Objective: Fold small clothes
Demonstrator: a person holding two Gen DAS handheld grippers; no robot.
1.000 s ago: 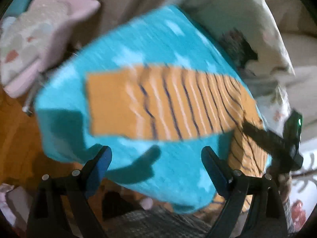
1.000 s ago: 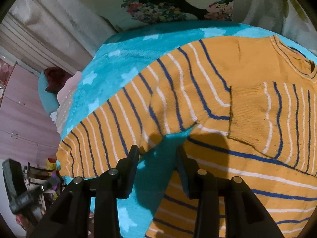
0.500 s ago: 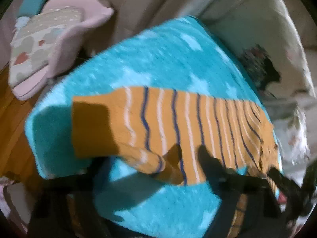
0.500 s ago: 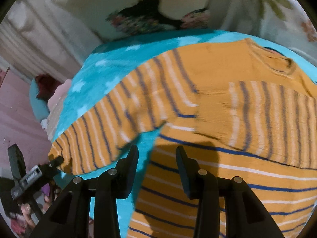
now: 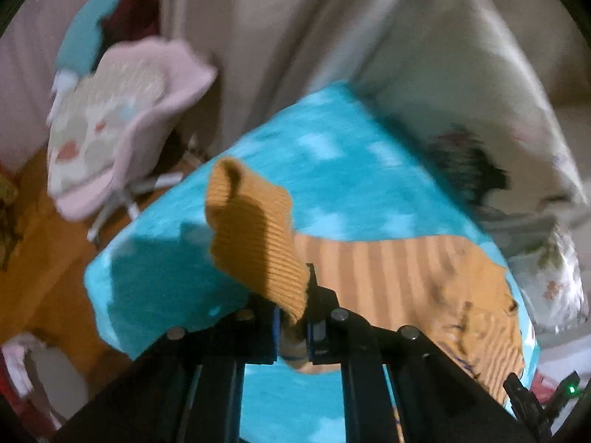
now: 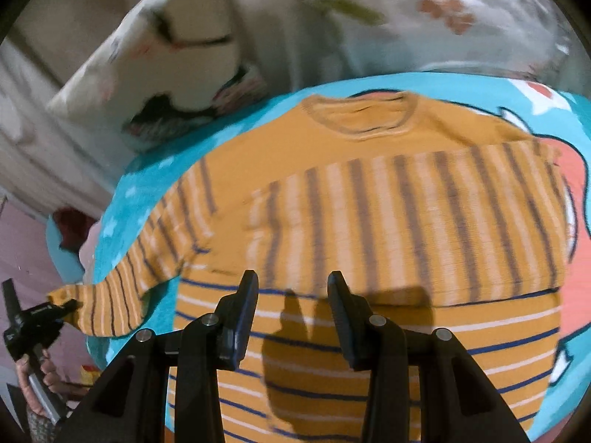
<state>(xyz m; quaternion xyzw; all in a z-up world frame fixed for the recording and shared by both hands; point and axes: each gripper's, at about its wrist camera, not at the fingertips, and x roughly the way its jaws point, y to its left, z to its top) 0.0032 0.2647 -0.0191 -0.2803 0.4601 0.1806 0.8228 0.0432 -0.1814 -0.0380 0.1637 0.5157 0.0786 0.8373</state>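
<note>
- Two black hand-held grippers work over one mustard-orange knitted sweater (image 6: 369,229) with navy and white stripes, which lies spread flat, neck hole toward the pillows, on a turquoise fleece blanket (image 5: 332,155) patterned with pale stars.
- Left gripper (image 5: 293,326): its jaws are pinched together on the ribbed orange cuff (image 5: 255,236) of one sleeve, and the cuff stands up above the fingers, lifted clear of the blanket.
- From the right wrist view, that same sleeve (image 6: 147,254) stretches off the sweater's body toward the lower left edge of the blanket, where the left gripper (image 6: 68,304) clamps its end; a hand (image 6: 31,380) grips the tool's handle below.
- Right gripper (image 6: 291,310): its jaws stand partly apart with nothing between them, hovering above the striped body of the sweater, and their shadow falls on the knit just below.
- The other sleeve (image 6: 406,221) is folded across the sweater's chest, its stripes running crosswise to those of the body.
- White floral-print pillows (image 6: 177,74) lie against the far edge of the blanket.
- A pink padded chair (image 5: 122,129) with a patterned cushion stands on the orange wooden floor (image 5: 44,251) beside the blanket's corner; motion blur softens much of both views.
</note>
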